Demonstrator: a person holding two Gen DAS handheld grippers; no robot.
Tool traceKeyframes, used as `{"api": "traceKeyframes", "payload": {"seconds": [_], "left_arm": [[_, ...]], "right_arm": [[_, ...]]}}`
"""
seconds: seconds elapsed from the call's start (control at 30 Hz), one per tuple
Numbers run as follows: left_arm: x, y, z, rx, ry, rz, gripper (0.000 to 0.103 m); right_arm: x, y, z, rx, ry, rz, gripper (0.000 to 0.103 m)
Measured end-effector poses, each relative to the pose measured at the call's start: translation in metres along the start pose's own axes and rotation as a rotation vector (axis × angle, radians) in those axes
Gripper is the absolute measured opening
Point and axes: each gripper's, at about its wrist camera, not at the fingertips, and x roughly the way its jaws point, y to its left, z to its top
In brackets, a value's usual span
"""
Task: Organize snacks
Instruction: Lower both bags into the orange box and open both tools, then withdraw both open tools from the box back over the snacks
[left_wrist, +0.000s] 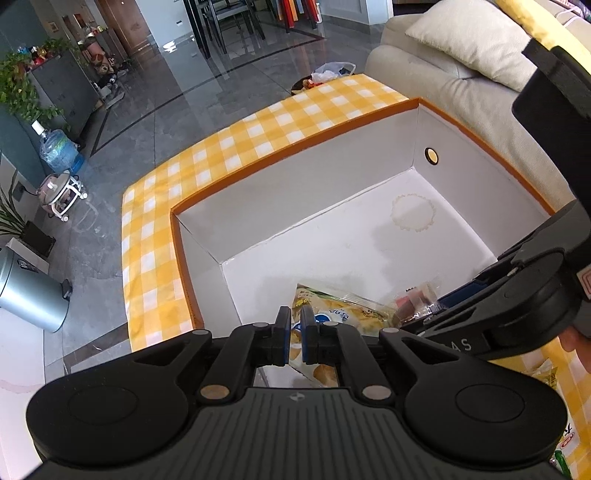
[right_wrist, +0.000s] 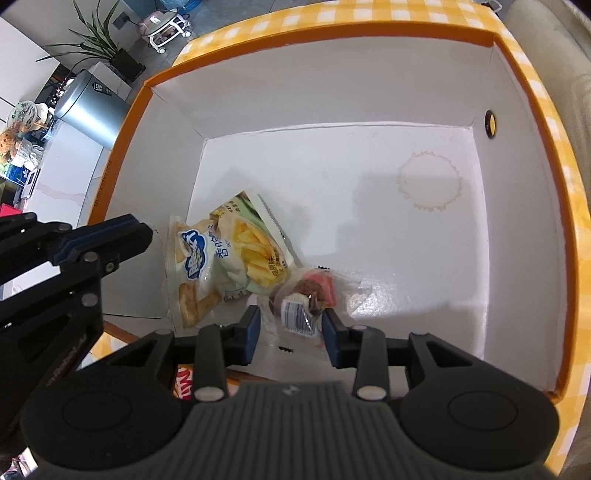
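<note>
Two snack bags (right_wrist: 225, 258) already lie in the near left corner of the box (right_wrist: 369, 40), and a clear-wrapped snack (right_wrist: 308, 295) rests just right of them on the box floor. More packets (right_wrist: 183, 384) wait on the cloth outside the near wall, so the job looks only partly done. The right gripper (right_wrist: 291, 332) stands part open around the wrapped snack, its pads seemingly clear of it. The left gripper (left_wrist: 293, 336) is clenched and empty above the bags.
</note>
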Motion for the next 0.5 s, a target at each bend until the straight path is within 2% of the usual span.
{"api": "traceKeyframes", "payload": {"seconds": [0.2,0.3,0.33,0.5], "left_arm": [[-0.011,0.001,-0.004,-0.003,-0.018,0.005,0.008],[-0.019,0.004,-0.006,-0.018,-0.037,0.004,0.017],[-0.022,0.005,-0.007,-0.025,-0.044,0.003,0.018],[-0.042,0.009,-0.019,-0.056,-0.079,0.001,0.026]], "right_arm": [[-0.012,0.005,-0.002,-0.005,-0.026,-0.019,0.047],[-0.023,0.010,-0.005,-0.020,-0.051,-0.033,0.050],[-0.027,0.012,-0.006,-0.027,-0.065,-0.041,0.053],[-0.053,0.020,-0.020,-0.061,-0.154,-0.070,0.056]]}}
